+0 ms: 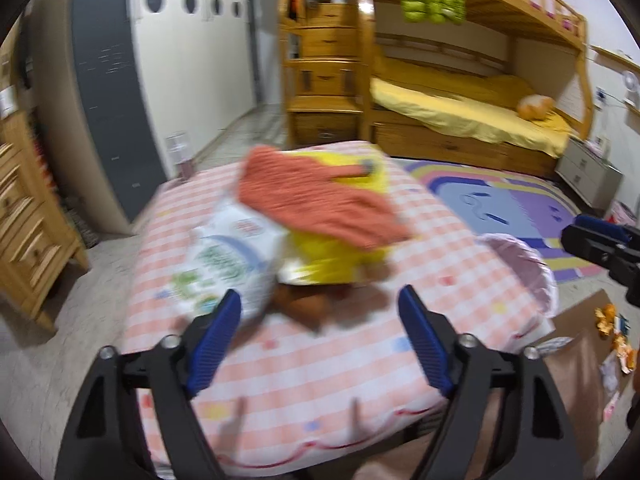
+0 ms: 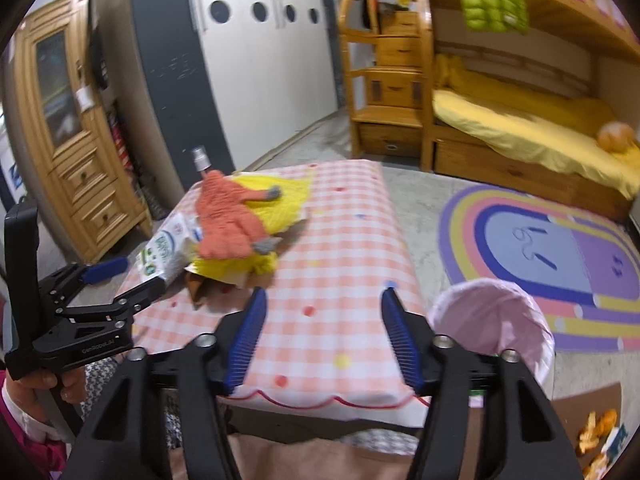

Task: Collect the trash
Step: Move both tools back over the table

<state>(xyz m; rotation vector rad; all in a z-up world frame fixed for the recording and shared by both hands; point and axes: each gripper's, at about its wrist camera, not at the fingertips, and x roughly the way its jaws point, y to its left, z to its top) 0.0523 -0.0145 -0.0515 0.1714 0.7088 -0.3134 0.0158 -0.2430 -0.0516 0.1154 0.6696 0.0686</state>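
Note:
A white wet-wipes packet [image 1: 224,264] lies on a pink checked table [image 1: 340,360], beside a pile of yellow cloth [image 1: 340,252] and orange cloth [image 1: 316,200]; a brown scrap [image 1: 304,304] lies under the pile. My left gripper [image 1: 320,304] is open, its left finger close to the packet. In the right wrist view the packet [image 2: 168,248] and the left gripper [image 2: 132,276] are at the left. My right gripper [image 2: 322,300] is open and empty above the table's near end [image 2: 340,340]. A pink-lined bin [image 2: 492,320] stands right of the table.
Orange wrappers [image 2: 596,428] lie on brown cardboard on the floor at the right. A spray bottle [image 2: 200,160] stands at the table's far corner. A wooden bunk bed [image 2: 520,120], a rainbow rug [image 2: 560,248], a wardrobe and a wooden cabinet [image 2: 68,128] surround the table.

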